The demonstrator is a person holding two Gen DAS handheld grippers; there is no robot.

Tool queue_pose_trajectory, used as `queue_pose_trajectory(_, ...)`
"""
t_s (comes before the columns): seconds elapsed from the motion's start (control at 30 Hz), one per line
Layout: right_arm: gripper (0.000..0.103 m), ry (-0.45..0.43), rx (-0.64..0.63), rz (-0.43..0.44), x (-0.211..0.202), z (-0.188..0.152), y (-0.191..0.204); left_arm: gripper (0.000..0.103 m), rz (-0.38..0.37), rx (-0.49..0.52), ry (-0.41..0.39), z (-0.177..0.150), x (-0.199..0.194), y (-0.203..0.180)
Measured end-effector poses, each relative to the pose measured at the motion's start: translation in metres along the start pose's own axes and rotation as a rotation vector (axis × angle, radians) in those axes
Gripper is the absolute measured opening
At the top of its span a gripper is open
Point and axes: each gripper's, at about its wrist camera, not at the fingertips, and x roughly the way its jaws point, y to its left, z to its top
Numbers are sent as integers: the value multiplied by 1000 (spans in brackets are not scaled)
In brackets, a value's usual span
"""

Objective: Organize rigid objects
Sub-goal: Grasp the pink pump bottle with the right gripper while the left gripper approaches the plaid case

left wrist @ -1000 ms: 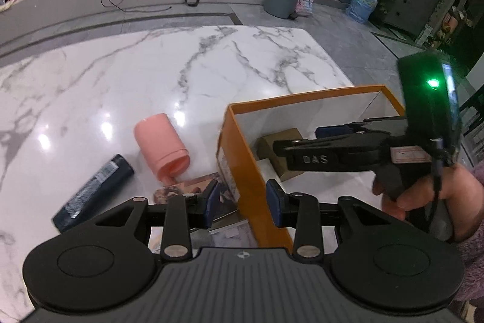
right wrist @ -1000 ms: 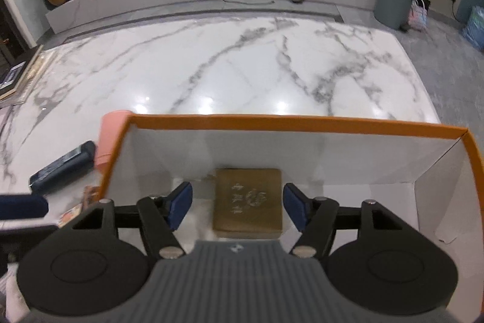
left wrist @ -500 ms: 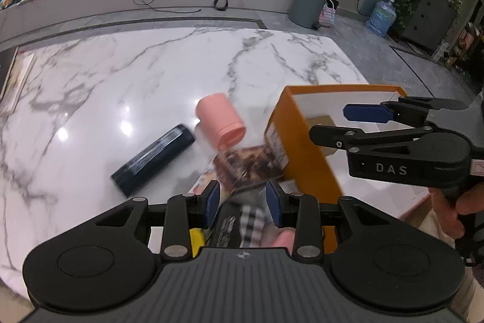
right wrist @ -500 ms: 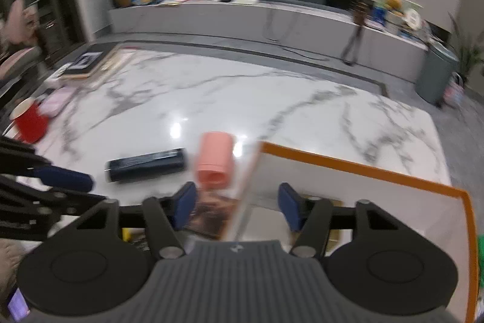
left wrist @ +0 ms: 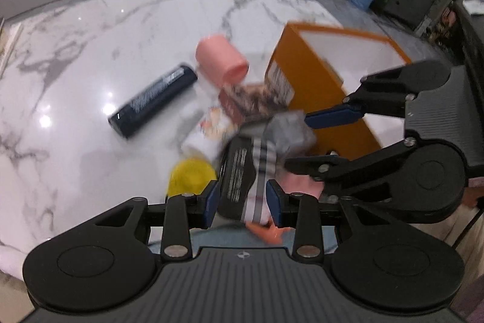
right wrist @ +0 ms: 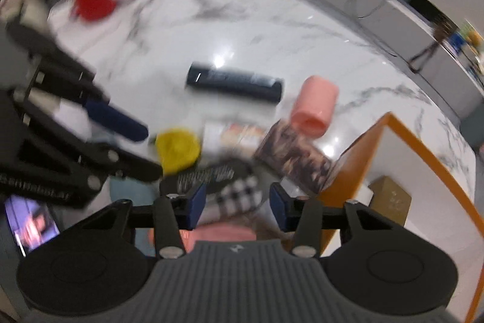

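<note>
A pile lies at the marble table's near edge: a black box with white print [left wrist: 237,174] [right wrist: 208,176], a checkered item [left wrist: 266,153] [right wrist: 239,192], a picture card [left wrist: 251,99] [right wrist: 296,159] and a yellow round thing [left wrist: 190,176] [right wrist: 178,149]. Beyond them lie a pink cylinder [left wrist: 220,61] [right wrist: 314,105] and a dark blue tube [left wrist: 152,100] [right wrist: 234,82]. My left gripper [left wrist: 243,203] [right wrist: 130,144] hovers over the black box, narrowly open and holding nothing. My right gripper [right wrist: 237,203] [left wrist: 317,138] hangs over the checkered item, its jaws closing with nothing gripped.
An orange box [left wrist: 317,87] [right wrist: 348,171] with white inner walls stands to the right and holds a small brown box [right wrist: 390,199]. A white packet [left wrist: 208,129] lies within the pile. A red cup [right wrist: 93,2] and books sit at the table's far left.
My right gripper came out of the orange box, rolled, swung left over the pile, and its jaws narrowed. My left gripper shifted left from the box edge to above the pile.
</note>
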Motion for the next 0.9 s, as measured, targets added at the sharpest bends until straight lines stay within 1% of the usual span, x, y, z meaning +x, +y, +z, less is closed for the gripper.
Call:
queue_pose_trajectory(0.1, 44, 56, -102, 0, 7, -6, 13, 42, 6, -8, 46, -10, 11, 3)
queue_pose_trajectory(0.17, 44, 88, -135, 12, 11, -10, 18, 42, 1, -4, 63, -17, 15, 4)
queue_pose_trajectory(0.27, 43, 137, -203, 4, 20, -14, 28, 42, -9, 0, 78, -23, 18, 4)
queue_pose_trajectory(0.43, 44, 192, -295, -14, 30, -22, 35, 42, -11, 21, 85, -25, 19, -1)
queue_pose_trajectory(0.47, 44, 197, -320, -11, 33, -23, 37, 42, -9, 21, 86, -25, 19, -1)
queue_pose_trajectory(0.57, 49, 193, -389, -24, 36, -25, 47, 42, -4, 21, 94, -25, 21, -1)
queue_pose_trajectory(0.73, 51, 177, -472, -46, 39, -27, 55, 42, -1, 22, 105, -27, 26, 0)
queue_pose_trajectory(0.87, 61, 163, -529, -60, 43, -28, 61, 42, 10, 4, 105, -27, 26, 5)
queue_pose_trajectory(0.9, 62, 157, -550, -69, 45, -29, 64, 42, 11, 1, 106, -27, 27, 5)
